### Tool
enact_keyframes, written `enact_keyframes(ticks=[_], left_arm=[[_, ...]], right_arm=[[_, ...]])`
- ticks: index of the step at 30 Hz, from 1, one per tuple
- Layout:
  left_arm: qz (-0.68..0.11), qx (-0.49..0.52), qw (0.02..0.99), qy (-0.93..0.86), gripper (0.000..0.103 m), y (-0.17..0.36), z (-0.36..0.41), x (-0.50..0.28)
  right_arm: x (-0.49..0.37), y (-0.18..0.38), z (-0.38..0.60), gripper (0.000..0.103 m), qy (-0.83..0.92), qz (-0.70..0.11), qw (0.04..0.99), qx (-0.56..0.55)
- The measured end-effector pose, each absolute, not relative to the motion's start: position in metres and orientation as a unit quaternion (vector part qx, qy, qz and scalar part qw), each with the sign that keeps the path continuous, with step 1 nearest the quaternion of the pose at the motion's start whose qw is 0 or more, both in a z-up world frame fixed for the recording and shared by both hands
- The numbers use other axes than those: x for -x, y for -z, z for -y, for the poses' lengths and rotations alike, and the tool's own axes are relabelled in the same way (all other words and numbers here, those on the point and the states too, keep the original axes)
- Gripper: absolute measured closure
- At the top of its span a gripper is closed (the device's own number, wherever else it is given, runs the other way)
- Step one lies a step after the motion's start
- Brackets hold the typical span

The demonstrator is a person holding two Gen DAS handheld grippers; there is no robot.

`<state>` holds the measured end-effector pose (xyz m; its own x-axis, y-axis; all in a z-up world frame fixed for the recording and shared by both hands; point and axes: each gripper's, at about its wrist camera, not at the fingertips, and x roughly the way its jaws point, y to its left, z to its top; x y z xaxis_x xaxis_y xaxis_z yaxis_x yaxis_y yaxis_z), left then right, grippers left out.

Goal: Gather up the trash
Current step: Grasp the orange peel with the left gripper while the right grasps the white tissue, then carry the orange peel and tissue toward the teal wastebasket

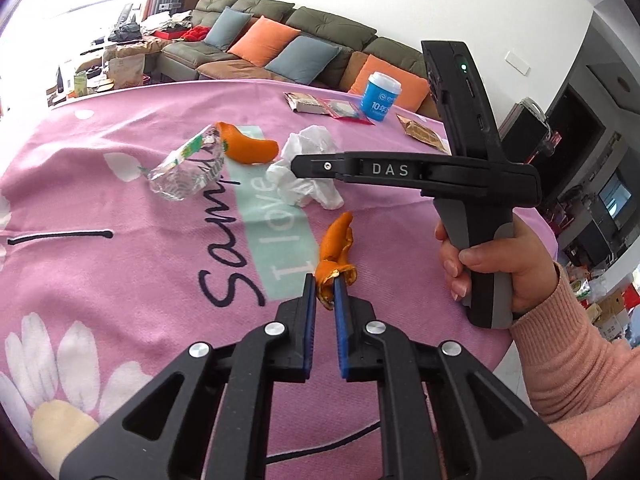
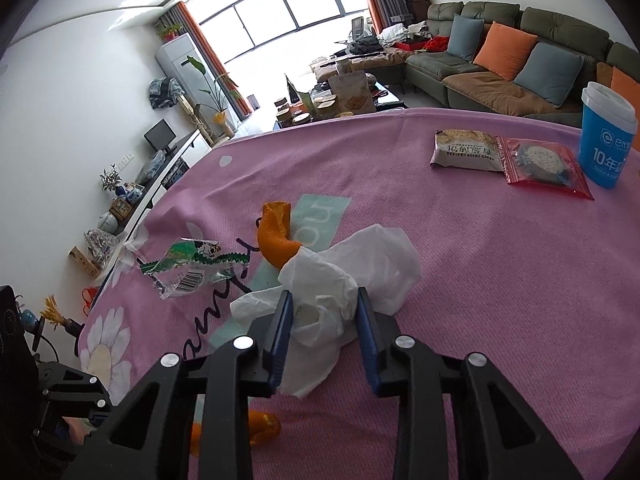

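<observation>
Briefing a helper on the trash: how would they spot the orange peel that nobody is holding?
On the pink tablecloth, find the crumpled white tissue near the middle. The free orange peel lies just beyond it, beside a clear crinkled wrapper. It is curled and lies loose on the cloth.

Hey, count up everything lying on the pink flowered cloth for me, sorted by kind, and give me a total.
curled orange peel pieces: 2
crumpled white paper tissue: 1
clear crinkled plastic wrapper with green print: 1
flat snack packets: 3
blue cup with white lid: 1
Total: 8
</observation>
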<state>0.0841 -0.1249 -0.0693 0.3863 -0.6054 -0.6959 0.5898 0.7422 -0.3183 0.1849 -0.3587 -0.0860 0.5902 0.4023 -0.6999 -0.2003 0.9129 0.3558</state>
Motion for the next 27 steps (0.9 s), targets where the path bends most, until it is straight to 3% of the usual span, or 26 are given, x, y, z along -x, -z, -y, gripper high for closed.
enact_keyframes(ticks=[8,27], left_arm=[[-0.413,0.025,0.845,0.339,0.094,0.06,0.088,-0.079],[-0.383,0.041,0.869,0.31,0.095,0.034,0.045,-0.06]], right_arm=[[-0.17,0.078,0.357,0.09,-0.168,-0.403,0.891,-0.127],[-0.126,0.029,0.345,0.093,-0.205,-0.341,0.907,-0.135]])
